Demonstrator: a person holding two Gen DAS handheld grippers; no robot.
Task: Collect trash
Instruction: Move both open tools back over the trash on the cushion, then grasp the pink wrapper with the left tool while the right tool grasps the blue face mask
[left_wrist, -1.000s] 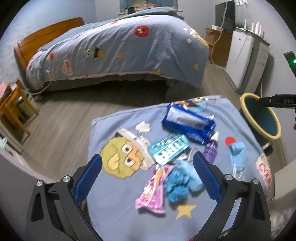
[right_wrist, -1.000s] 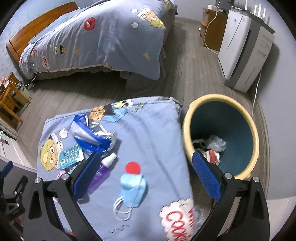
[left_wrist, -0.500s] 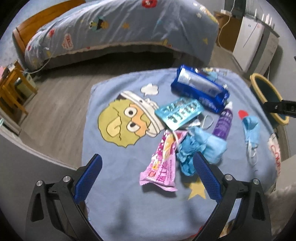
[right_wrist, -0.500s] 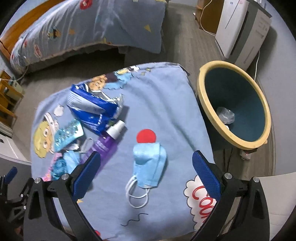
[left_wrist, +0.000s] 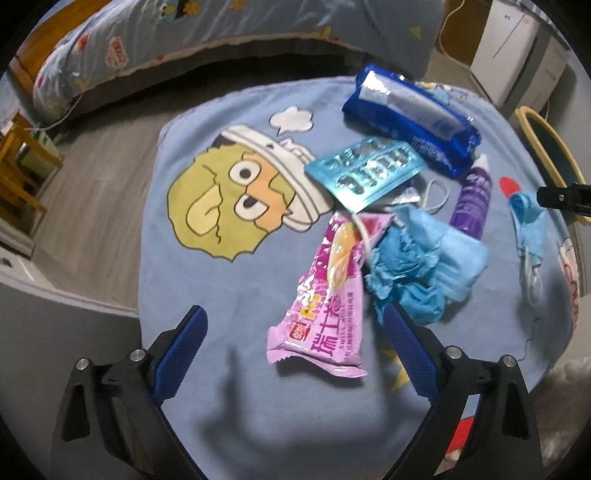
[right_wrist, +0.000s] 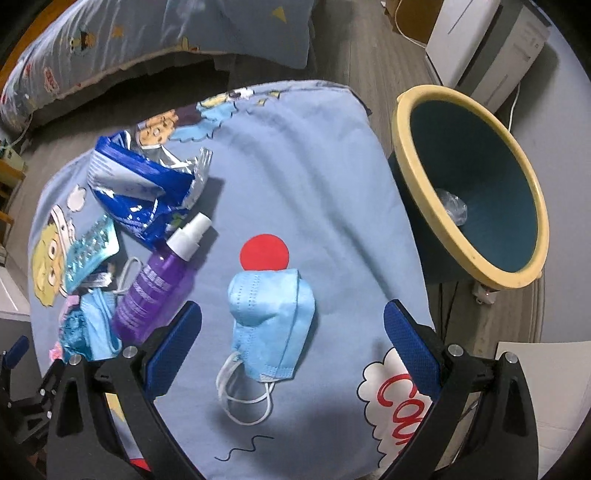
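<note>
Left gripper (left_wrist: 291, 328): jaws spread wide, holding nothing, poised over the near part of the blue cartoon cloth (left_wrist: 240, 369), straddling the lower end of the pink wrapper.
Right gripper (right_wrist: 291, 325): jaws spread wide, holding nothing, poised over the cloth with the face mask between the fingers.
Pink wrapper (left_wrist: 325, 295): flat on the cloth, nearest of the litter to the left gripper, upper end tucked under the blister pack.
Crumpled blue glove (left_wrist: 413, 266): touching the pink wrapper's right edge, close to the left gripper's right finger (left_wrist: 406, 343).
Face mask (right_wrist: 269, 321): folded, light blue, alone on the cloth's right half, white ear loops trailing toward the gripper, upper edge touching the printed red dot (right_wrist: 264, 253).
Purple spray bottle (right_wrist: 159, 280): lying on its side left of the mask, white cap pointing away, base just beside the right gripper's left finger (right_wrist: 173, 347).
Teal blister pack (left_wrist: 365, 173): beyond the pink wrapper, overlapping the cartoon face's hat.
Blue foil bag (left_wrist: 410, 118): torn open, farthest of the litter on the cloth, past the bottle cap.
Waste bin (right_wrist: 476, 184): yellow rim, dark teal inside, on the floor off the cloth's right edge, a bit of clear plastic (right_wrist: 452, 206) inside.
Bed (left_wrist: 221, 33): beyond the cloth, blue patterned cover.
White appliance (right_wrist: 487, 48): on the floor beyond the bin.
</note>
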